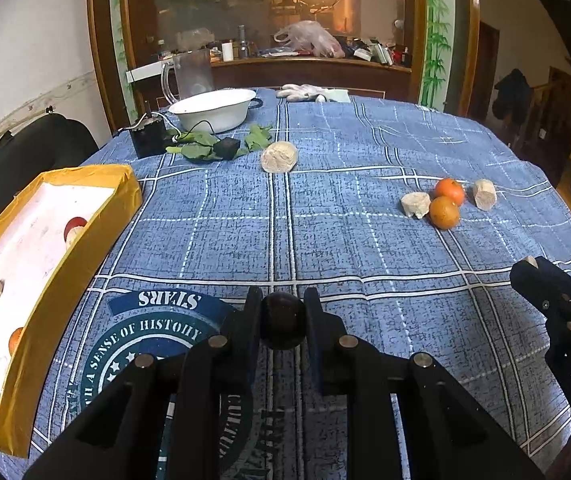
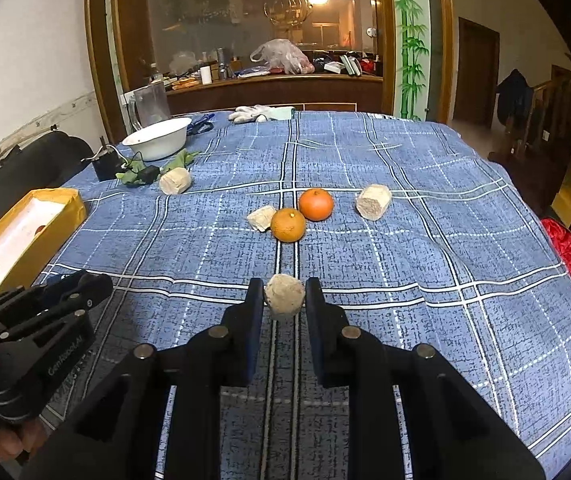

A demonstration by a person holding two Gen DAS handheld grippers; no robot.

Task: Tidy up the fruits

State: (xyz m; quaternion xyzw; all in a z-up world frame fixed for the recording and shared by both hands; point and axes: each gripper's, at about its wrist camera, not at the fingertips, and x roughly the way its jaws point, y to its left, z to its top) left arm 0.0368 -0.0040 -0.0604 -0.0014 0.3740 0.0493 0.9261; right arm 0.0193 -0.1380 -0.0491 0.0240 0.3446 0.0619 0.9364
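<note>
fruit: our left gripper [image 1: 283, 322] clamps a dark round fruit [image 1: 282, 320], right gripper [image 2: 284, 296] clamps a pale chunk [image 2: 284, 295], both above the blue cloth [image 2: 425, 240] | progress: we judge roughly midway | left: two oranges [image 2: 288, 225], three pale chunks | yellow box [image 1: 85, 208]: several small fruits and a pale piece

Looks like somebody's home dining room: table [image 2: 405, 240] with a blue plaid cloth, cluttered wooden sideboard [image 2: 277, 88] behind, chandelier [image 2: 289, 8], coat [image 2: 515, 96] hanging by the door.
</note>
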